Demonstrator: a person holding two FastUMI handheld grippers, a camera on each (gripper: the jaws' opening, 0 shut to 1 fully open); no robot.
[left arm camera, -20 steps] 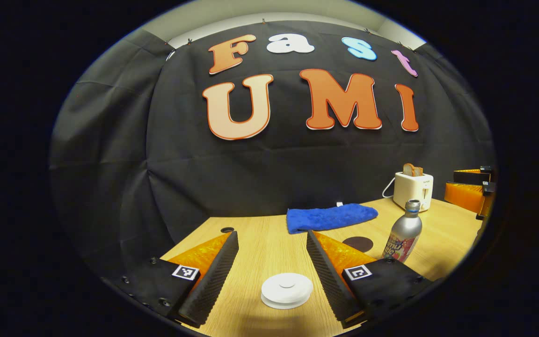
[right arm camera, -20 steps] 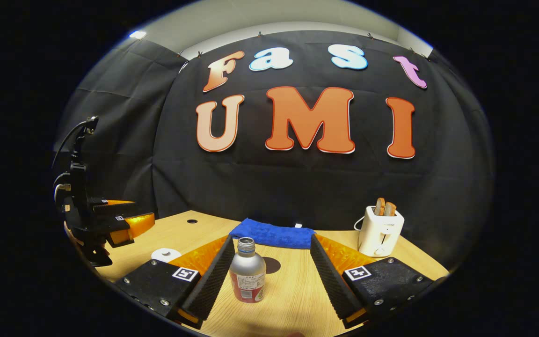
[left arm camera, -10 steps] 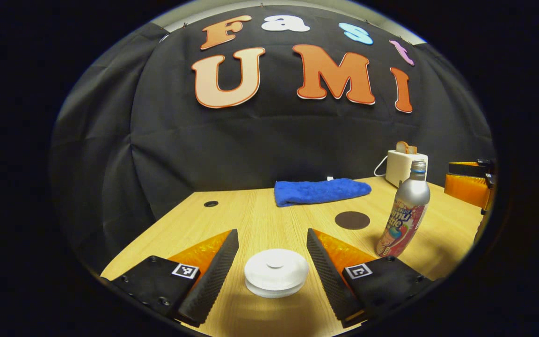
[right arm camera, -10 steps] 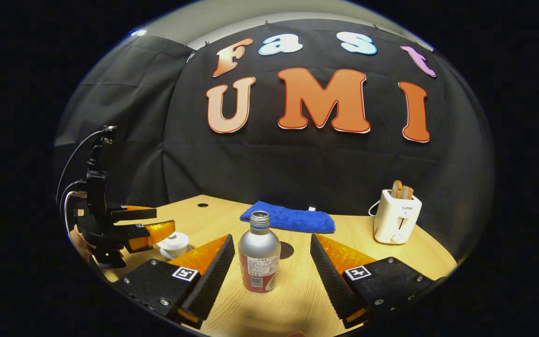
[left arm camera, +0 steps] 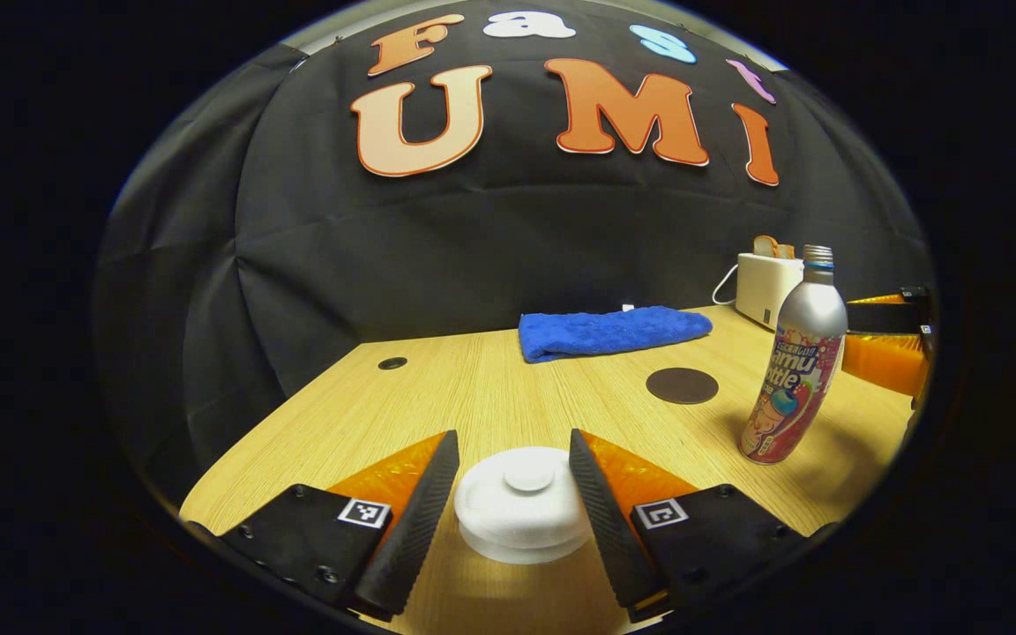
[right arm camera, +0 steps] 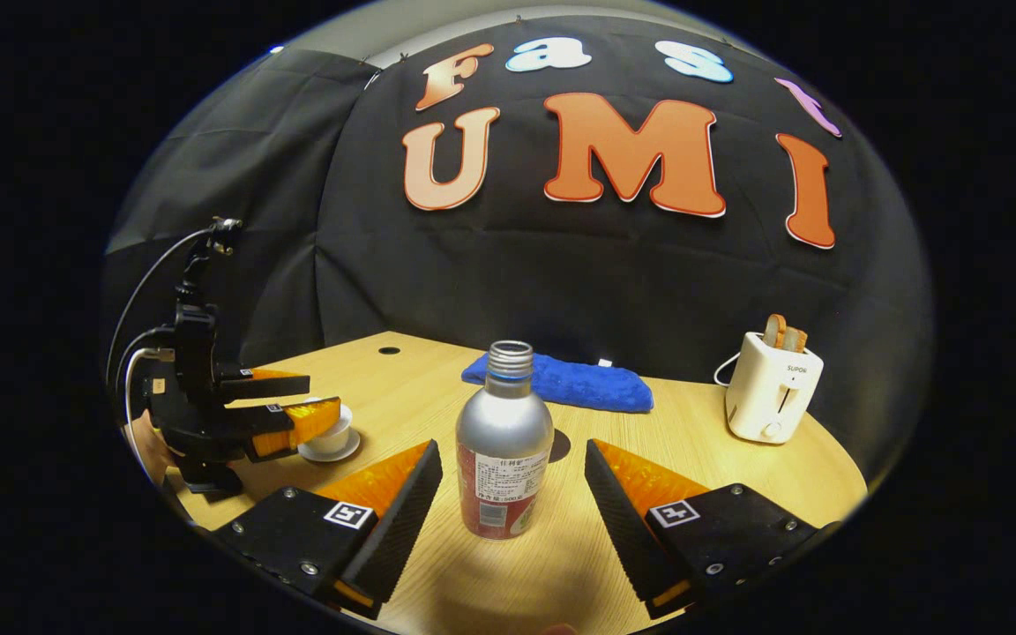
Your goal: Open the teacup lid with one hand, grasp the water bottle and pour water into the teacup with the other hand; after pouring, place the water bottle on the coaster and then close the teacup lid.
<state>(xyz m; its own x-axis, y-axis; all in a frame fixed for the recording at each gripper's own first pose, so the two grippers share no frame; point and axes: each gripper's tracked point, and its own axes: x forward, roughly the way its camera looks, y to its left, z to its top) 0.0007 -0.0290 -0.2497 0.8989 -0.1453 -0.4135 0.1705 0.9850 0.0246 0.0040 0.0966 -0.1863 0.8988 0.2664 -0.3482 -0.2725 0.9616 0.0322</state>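
The left gripper view sits low over the table [left arm camera: 437,388], facing the back wall, very close to the teacup lid [left arm camera: 521,503] between its fingers. The right gripper view looks the same way, near the water bottle [right arm camera: 504,441] between its fingers. Both share the blue towel [left arm camera: 605,331], the toaster [right arm camera: 771,388] and the coaster [left arm camera: 682,385].

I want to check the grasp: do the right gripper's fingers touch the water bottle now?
Apart. In the right gripper view, bare table shows between the water bottle and each of the fingers of the right gripper.

Dim booth, overhead light, soft shadow beside water bottle [left arm camera: 794,357], sharp focus, fisheye bending at edges
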